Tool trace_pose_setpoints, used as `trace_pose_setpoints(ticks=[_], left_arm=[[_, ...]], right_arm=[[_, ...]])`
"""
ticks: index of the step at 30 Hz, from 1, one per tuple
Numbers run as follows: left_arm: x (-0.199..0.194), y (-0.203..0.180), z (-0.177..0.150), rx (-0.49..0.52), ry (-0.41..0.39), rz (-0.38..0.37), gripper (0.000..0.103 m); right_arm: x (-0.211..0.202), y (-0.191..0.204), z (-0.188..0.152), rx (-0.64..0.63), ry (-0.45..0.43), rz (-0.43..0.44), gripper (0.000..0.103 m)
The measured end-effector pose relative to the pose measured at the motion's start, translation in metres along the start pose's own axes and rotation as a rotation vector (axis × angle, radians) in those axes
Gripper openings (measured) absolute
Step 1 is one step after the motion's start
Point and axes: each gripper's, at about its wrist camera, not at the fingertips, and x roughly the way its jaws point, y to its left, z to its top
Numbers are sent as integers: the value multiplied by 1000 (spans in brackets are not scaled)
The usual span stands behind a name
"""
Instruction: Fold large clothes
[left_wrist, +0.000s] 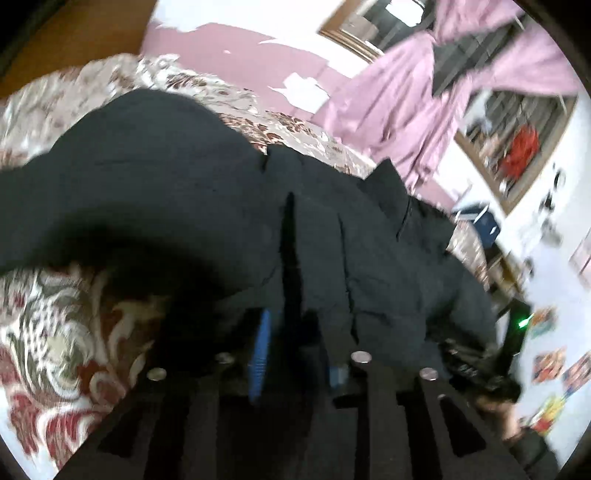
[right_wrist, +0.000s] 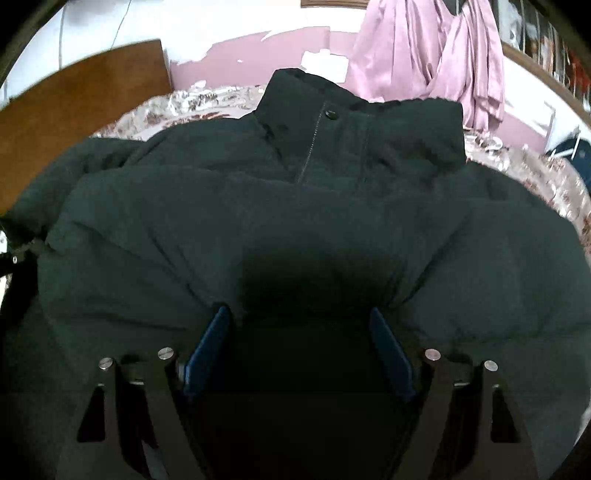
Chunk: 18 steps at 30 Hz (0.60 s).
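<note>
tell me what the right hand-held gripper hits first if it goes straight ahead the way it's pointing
Most likely the dark padded jacket. The right hand-held gripper is open with its blue pads apart, and the jacket body fills the view directly ahead of them, spread over the floral bedspread. The gap is hard to judge, but it looks small.

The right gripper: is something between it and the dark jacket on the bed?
Nothing visible is. The right gripper is open directly over the dark jacket, its blue pads at the fabric. The left gripper is shut on a jacket fold.

Your jacket (right_wrist: 295, 206) lies on the bedspread (right_wrist: 546, 170), collar (right_wrist: 354, 107) farthest from you, curtain (right_wrist: 424, 51) behind.
</note>
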Motion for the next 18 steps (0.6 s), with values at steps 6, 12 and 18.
trace_pose_setpoints(ticks=[6, 12, 18], left_arm=[[-53, 40, -6, -187, -123, -60, 90], [-82, 116, 4, -469, -163, 36, 90], [-87, 170, 17, -685, -211, 119, 90]], right_arm=[[-1, -1, -8, 12, -46, 2, 75], [-9, 1, -17, 7, -109, -26, 76], [-10, 0, -16, 2, -118, -41, 78]])
